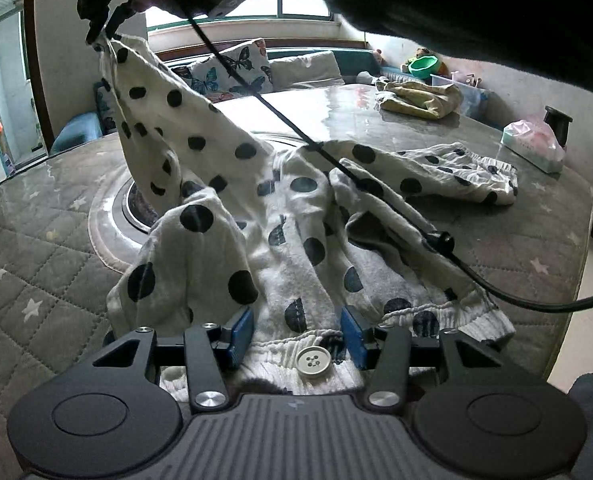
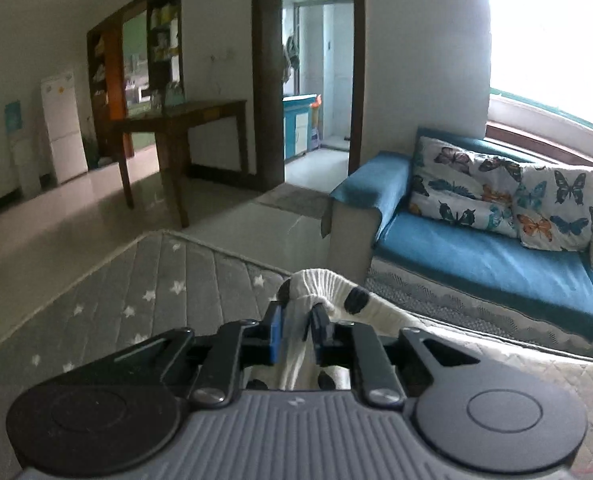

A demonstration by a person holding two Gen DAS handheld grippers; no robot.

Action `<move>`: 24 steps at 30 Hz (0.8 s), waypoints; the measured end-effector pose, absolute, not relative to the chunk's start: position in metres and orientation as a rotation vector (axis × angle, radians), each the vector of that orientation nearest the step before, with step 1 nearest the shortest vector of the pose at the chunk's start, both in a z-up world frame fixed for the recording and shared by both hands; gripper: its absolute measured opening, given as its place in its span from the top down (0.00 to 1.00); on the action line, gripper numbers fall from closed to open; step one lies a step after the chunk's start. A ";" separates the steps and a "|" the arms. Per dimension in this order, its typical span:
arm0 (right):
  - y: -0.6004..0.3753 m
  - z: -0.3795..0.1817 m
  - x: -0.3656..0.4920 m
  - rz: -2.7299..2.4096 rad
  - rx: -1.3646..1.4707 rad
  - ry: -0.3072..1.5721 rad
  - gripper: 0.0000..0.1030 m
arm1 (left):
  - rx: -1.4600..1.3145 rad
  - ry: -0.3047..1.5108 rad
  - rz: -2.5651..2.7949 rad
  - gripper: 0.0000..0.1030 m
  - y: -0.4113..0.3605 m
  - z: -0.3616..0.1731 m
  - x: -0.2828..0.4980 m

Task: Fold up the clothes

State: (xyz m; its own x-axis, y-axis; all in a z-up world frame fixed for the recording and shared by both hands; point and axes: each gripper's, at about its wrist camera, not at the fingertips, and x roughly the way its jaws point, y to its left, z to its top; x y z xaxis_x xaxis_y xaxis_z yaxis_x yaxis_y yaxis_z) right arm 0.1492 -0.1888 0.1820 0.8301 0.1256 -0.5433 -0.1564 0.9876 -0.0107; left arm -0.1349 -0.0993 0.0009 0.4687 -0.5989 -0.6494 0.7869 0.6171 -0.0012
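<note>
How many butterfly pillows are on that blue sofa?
2: one butterfly pillow leans by the blue sofa's armrest end, the other butterfly pillow overlaps it on the window side. More could be hidden.

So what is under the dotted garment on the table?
Under the dotted garment lies the grey quilted table cover and part of a round metal ring set in the table. The rest of the ring is covered by the cloth, so its centre cannot be seen.

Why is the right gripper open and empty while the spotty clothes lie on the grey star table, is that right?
Not quite. The right gripper is shut on a ribbed cuff of the spotty clothes, as the right wrist view shows. The rest holds: the clothes lie on the grey star table.
</note>
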 end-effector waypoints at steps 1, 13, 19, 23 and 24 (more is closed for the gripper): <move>-0.189 0.181 0.147 0.149 -0.070 0.578 0.81 | 0.320 0.659 -0.867 0.49 -0.100 0.001 -0.135; -0.233 0.174 0.042 0.115 -0.104 0.662 0.52 | 0.332 0.731 -0.856 0.46 -0.106 0.014 -0.126; -0.241 0.122 -0.043 0.174 -0.141 0.754 0.52 | 0.298 0.713 -0.855 0.43 -0.100 0.034 -0.121; -0.241 0.084 -0.099 0.215 -0.174 0.815 0.52 | 0.286 0.684 -0.825 0.42 -0.097 0.048 -0.110; -0.240 0.076 -0.110 0.225 -0.182 0.820 0.52 | 0.284 0.678 -0.813 0.42 -0.097 0.051 -0.106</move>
State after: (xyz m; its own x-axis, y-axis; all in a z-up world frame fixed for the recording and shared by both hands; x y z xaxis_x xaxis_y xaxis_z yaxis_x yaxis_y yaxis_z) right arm -0.1100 -0.2396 0.0761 0.6605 0.1283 -0.7398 -0.2680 0.9607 -0.0727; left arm -0.1057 -0.0966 0.0511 0.4940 -0.5727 -0.6543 0.7466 0.6651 -0.0185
